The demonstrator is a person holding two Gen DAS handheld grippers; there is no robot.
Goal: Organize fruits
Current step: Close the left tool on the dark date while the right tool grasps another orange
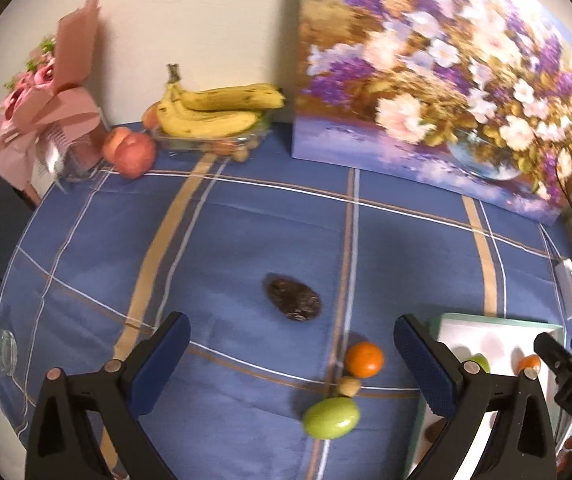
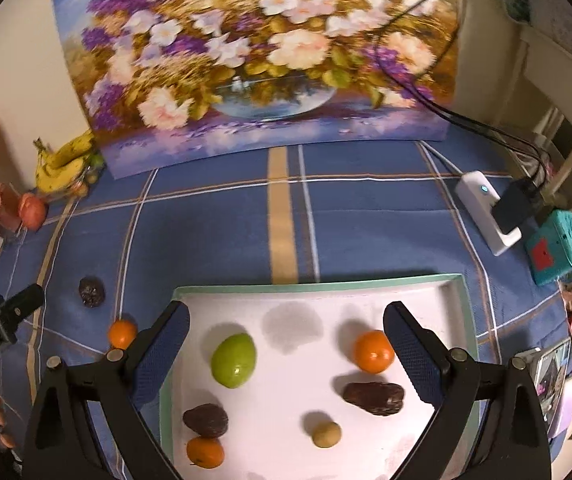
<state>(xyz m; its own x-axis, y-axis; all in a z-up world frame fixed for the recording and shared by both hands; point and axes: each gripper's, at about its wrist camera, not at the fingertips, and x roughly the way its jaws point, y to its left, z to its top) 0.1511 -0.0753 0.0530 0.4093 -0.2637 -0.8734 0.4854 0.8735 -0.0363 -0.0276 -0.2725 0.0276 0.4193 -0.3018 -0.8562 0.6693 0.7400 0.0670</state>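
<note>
A blue tablecloth (image 2: pixel 365 220) checked with white, tan and orange lines is seen, plus a white tray (image 2: pixel 455 300) edged in mint green. On it, a lime-green fruit (image 2: pixel 233 361), bright orange ones (image 2: pixel 373 351) and dark brown dates (image 2: pixel 373 397) are spotted. Purple, white and pink flowers are painted on the canvas (image 2: pixel 246 52).

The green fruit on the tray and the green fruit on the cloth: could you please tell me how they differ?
The green fruit on the tray rests on the white tray with clear space around it, while the green fruit on the cloth lies on the blue tablecloth, right beside a small tan fruit. The tray one points its narrow end away from the camera; the cloth one lies sideways. Both are smooth, glossy and oval.
</note>
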